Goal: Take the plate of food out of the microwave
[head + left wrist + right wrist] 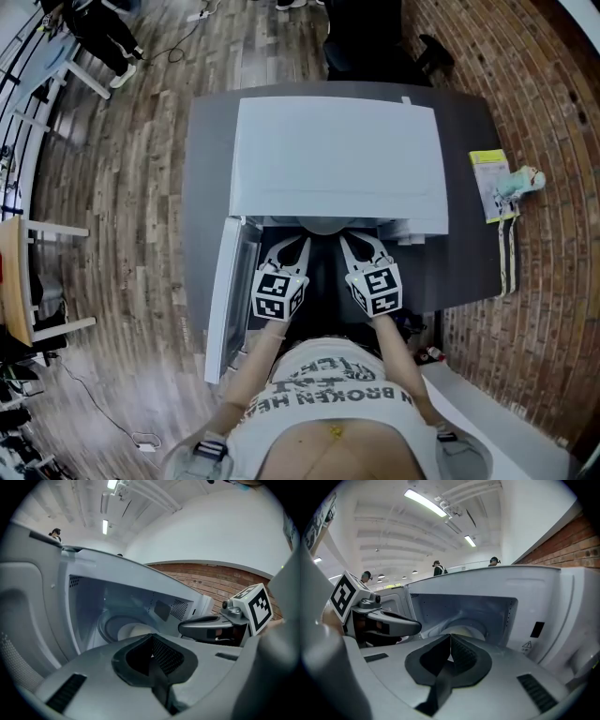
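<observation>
We see the plate of food (132,631), pale and round, mid-frame inside the open microwave (337,155). Our left gripper (151,654) and right gripper (450,654) are both closed tight, holding nothing.

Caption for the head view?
Left gripper and right gripper, both shut, point into the open microwave at the plate inside.

The head view looks steeply down from above onto the microwave (337,155) and worktop (469,272). Both gripper views sit low, close before its open front, facing in. Each shows the other: right tongs (187,627), left tongs (412,626). All share the microwave.
</observation>
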The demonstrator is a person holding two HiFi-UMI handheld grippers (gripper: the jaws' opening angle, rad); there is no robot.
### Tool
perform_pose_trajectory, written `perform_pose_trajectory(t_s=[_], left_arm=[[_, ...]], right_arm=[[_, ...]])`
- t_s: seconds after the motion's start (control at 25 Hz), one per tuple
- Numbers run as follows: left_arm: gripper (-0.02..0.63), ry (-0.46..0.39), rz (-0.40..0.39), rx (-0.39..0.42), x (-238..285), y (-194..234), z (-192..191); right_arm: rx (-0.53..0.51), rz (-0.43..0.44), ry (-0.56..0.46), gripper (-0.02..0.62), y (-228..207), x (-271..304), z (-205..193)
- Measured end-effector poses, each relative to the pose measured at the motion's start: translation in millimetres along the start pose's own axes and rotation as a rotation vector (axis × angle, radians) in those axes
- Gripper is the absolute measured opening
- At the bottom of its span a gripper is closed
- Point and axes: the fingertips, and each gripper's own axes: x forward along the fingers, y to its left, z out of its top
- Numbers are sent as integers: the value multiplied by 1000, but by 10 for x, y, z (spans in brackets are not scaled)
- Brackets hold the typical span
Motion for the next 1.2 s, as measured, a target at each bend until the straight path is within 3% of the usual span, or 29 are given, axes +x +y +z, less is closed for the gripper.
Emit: perform_pose_trajectory(t_s=[0.4,0.68,0.84,0.96,1.12,1.2], left_arm=[[8,69,13,-94,215,162,-310],[8,107,16,-98,329,241,-390],[8,112,18,-142,370,283,-432],[8,100,19,-267,401,353,-494],[9,18,-19,-604,432,458,-551],[12,-31,-33,-734,442,504,-566]], right_arm=[[6,10,89,9,-91,231,-304],[27,22,117,9,-149,357,-375],[63,30,131,9,-159,405,-445],[119,19,134,9,-210,423,-505],[330,7,88,9,-340,428,-577],[466,17,55,11,-403,429,-611]])
